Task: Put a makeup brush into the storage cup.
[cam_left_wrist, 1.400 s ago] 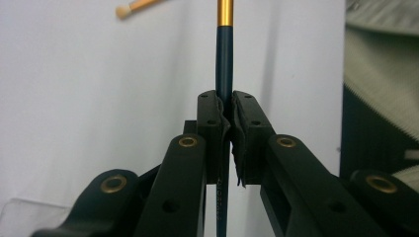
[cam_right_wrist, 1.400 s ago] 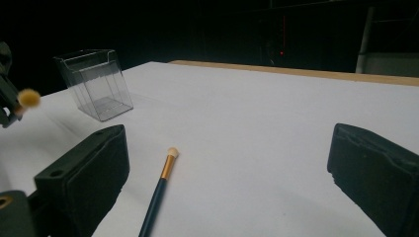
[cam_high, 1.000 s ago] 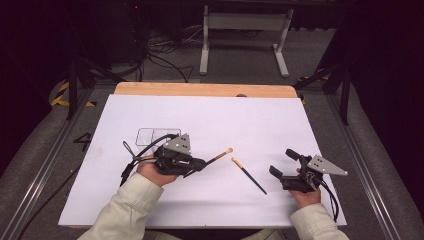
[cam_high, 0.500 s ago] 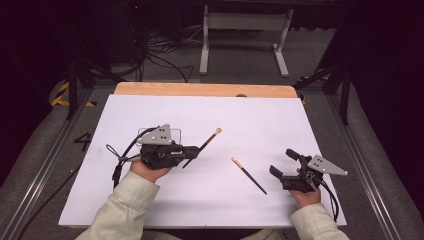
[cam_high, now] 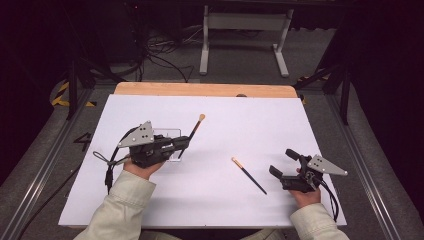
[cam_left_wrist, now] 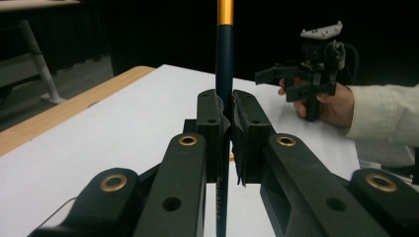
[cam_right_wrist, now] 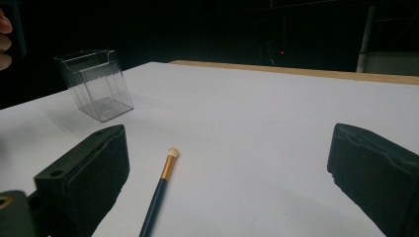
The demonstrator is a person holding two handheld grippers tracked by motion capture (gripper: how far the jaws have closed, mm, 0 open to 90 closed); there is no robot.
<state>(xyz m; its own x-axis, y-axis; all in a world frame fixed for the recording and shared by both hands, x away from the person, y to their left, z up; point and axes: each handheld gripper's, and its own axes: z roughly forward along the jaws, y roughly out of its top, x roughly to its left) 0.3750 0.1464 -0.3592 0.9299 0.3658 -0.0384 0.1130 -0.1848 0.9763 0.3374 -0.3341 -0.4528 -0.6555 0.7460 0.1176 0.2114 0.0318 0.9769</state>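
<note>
Pinching a slender dark-blue brush with a gold ferrule and pale tip between its pads, our left gripper holds the handle low down, so most of the shaft rises beyond the jaws. In the high view the brush points up and away from the jaws, and a clear plastic box sits directly under them.

We judge the brush light, stiff and thin, with a smooth lacquered handle that could slip or swivel between the pads if the grip loosens. A hold on the dark handle is the safe one; the soft tip should stay untouched. Lowering it into the box likely calls for tipping it upright first.

Our right gripper rests on the white table sheet with its jaws spread wide and nothing between them. A second brush of the same kind lies flat just ahead of its jaws, nearer the left-hand pad in the right gripper view, tip pointing away. Lying flat, it will be awkward to get under.
</note>
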